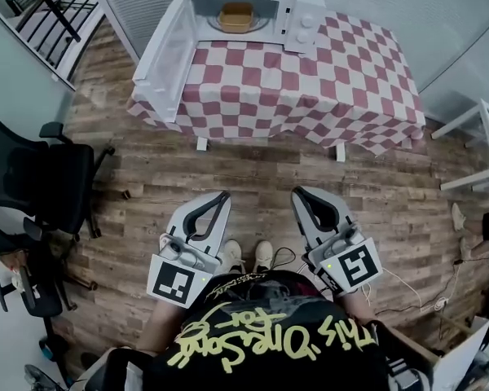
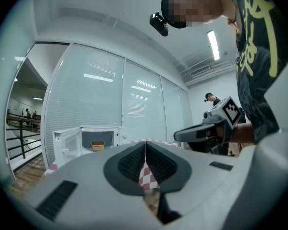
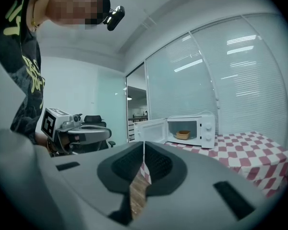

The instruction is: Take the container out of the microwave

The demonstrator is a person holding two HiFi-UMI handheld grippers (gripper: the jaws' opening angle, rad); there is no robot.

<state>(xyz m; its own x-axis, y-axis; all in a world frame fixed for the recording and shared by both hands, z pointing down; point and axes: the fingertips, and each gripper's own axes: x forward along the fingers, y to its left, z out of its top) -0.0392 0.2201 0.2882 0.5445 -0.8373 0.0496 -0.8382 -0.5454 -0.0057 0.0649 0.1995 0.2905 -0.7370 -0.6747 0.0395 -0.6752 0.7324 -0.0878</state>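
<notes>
A white microwave (image 1: 301, 15) stands at the far edge of the checkered table (image 1: 310, 96), its door (image 1: 165, 59) swung wide open to the left. Inside sits a tan container (image 1: 235, 17), also seen as the container (image 2: 98, 146) and the container (image 3: 183, 135) in the gripper views. Both grippers are held level near my body, well short of the table. My left gripper (image 1: 225, 194) is shut and holds nothing. My right gripper (image 1: 297, 191) is shut and empty too. Each gripper's fingertips meet in its own view: left gripper (image 2: 145, 143), right gripper (image 3: 144, 143).
Wood floor lies between me and the table. A black office chair (image 1: 41, 190) stands at the left. A white table leg and edge (image 1: 473, 149) show at the right. Glass walls with blinds rise behind the microwave. Cables trail on the floor at my right.
</notes>
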